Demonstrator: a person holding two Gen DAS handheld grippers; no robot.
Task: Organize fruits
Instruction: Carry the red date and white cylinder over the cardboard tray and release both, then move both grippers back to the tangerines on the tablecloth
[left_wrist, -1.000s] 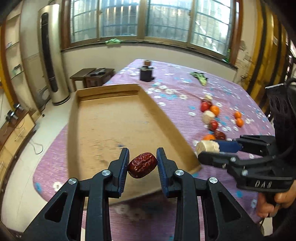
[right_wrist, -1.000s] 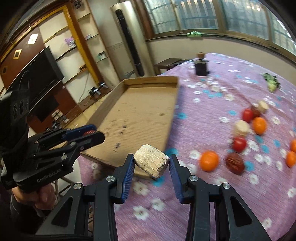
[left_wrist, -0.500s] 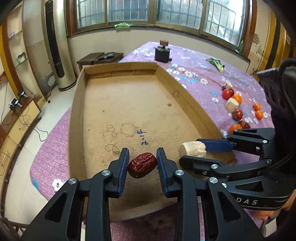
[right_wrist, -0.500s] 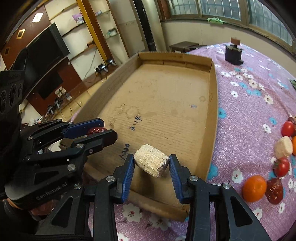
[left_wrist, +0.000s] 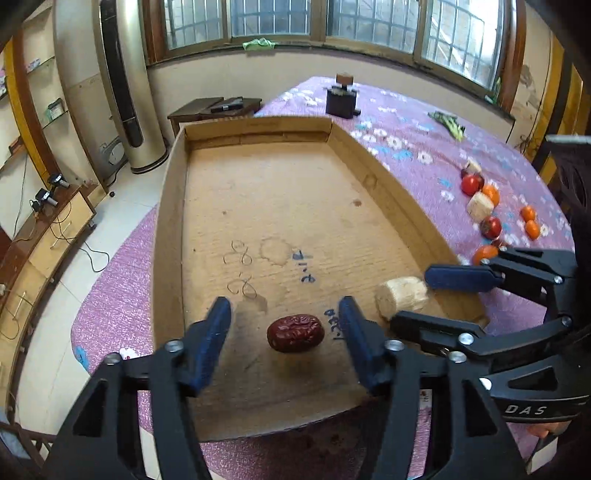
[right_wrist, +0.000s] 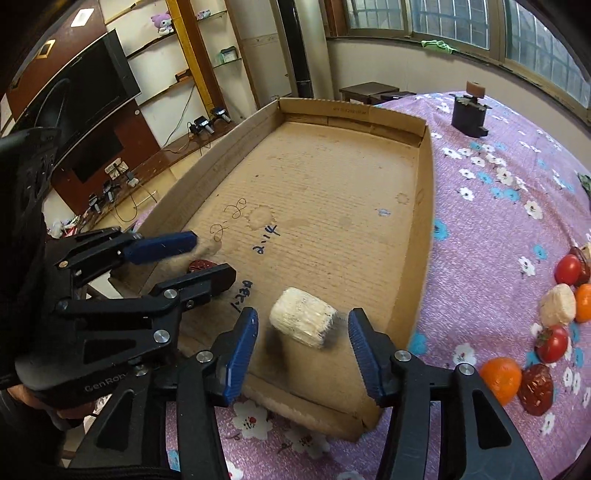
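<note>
The room is lit evenly by daylight from the windows (left_wrist: 332, 18). Strong fisheye bending and dark vignetting are seen at the edges; the pale cylindrical piece (right_wrist: 302, 322) is motion-blurred.

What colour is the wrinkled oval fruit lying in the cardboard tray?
Dark red, glossy wrinkled oval fruit; clearest in the left wrist view.

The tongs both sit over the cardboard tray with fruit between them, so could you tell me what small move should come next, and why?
Probably lift both tongs clear. The left tongs and right tongs are opening, their pads off the date and pale chunk, which already lie in the tray.
</note>
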